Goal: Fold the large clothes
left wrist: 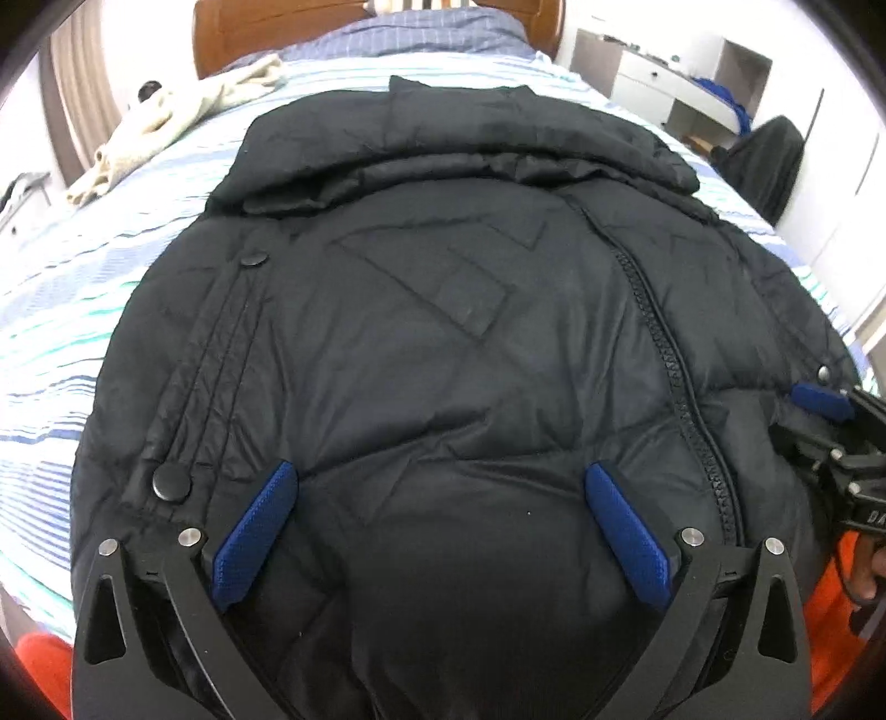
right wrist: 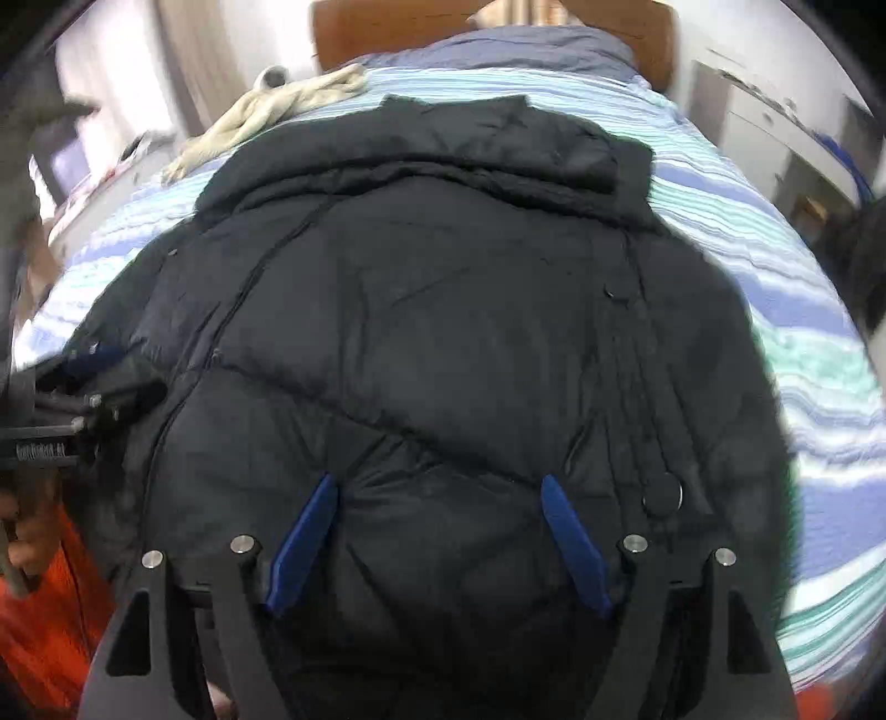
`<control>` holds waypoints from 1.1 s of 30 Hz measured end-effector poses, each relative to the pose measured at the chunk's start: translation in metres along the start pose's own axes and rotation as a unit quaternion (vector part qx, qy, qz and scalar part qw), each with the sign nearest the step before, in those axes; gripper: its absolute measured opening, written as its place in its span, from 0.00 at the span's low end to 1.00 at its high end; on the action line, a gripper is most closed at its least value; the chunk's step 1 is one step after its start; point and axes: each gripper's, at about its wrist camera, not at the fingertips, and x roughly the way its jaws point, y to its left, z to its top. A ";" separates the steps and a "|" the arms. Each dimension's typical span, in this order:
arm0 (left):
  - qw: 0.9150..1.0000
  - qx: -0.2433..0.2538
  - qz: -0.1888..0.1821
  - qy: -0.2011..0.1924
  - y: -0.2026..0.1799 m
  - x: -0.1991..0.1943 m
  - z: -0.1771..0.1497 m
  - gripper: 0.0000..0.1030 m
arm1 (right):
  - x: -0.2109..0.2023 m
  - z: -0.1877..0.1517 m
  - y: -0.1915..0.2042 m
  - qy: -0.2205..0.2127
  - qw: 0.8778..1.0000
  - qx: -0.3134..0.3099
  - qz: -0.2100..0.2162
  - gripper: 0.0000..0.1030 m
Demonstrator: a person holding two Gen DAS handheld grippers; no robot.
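Note:
A large black puffer jacket point(left wrist: 443, 310) lies spread on a striped bed, hood at the far end, zipper running down its right side in the left wrist view. It fills the right wrist view too point(right wrist: 432, 332). My left gripper point(left wrist: 443, 476) is open, its blue pads just above the jacket's near hem, holding nothing. My right gripper point(right wrist: 440, 487) is open over the hem as well, empty. The right gripper also shows at the right edge of the left wrist view point(left wrist: 830, 410). The left gripper shows at the left edge of the right wrist view point(right wrist: 83, 399).
The bed point(left wrist: 66, 310) has blue, white and green striped sheets. A cream garment point(left wrist: 166, 122) lies at the far left by the wooden headboard point(left wrist: 232, 33). A white desk point(left wrist: 681, 83) and a dark chair point(left wrist: 769, 160) stand to the right. Orange cloth point(right wrist: 50, 626) is near me.

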 end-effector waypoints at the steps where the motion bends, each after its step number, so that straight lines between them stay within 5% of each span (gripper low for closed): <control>1: 1.000 -0.002 -0.001 0.004 0.001 0.001 0.001 1.00 | 0.001 0.000 0.000 -0.001 1.000 0.004 -0.001 0.78; 24: 1.000 0.009 0.006 -0.002 -0.007 0.013 0.001 1.00 | 0.014 0.008 0.006 0.018 1.000 0.005 -0.007 0.90; 33: 1.000 0.010 0.005 -0.005 -0.005 0.011 -0.002 1.00 | -0.021 0.015 -0.007 -0.009 0.996 0.080 0.029 0.90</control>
